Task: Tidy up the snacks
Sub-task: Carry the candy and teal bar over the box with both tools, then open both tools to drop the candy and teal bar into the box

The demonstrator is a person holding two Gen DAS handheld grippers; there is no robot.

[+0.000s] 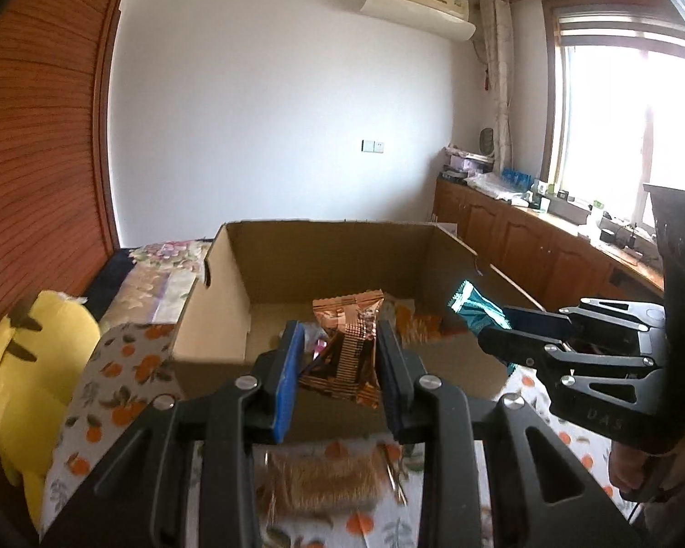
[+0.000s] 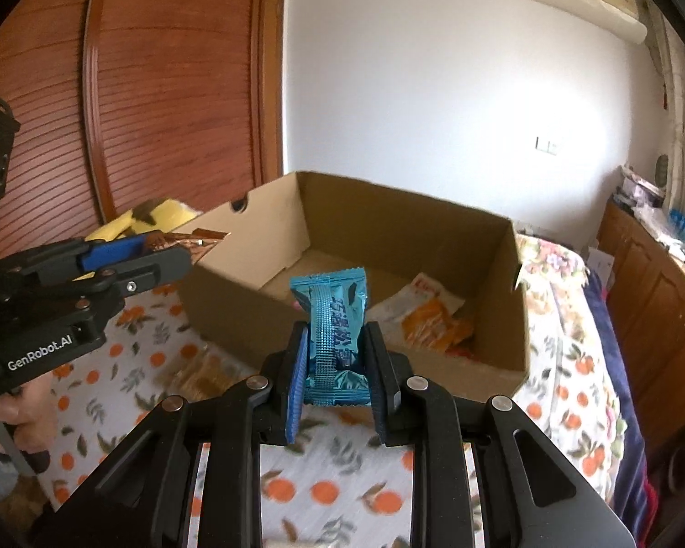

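Note:
My left gripper is shut on a copper-brown snack packet and holds it above the near wall of an open cardboard box. My right gripper is shut on a teal-blue snack packet just before the box. The right gripper also shows in the left wrist view with the teal packet over the box's right side. The left gripper shows in the right wrist view holding the copper packet. Orange and white snack packets lie inside the box.
The box stands on an orange-print cloth. A brown packet lies on the cloth below the left gripper. A yellow plush toy sits at the left. Wooden cabinets run along the right wall under a window.

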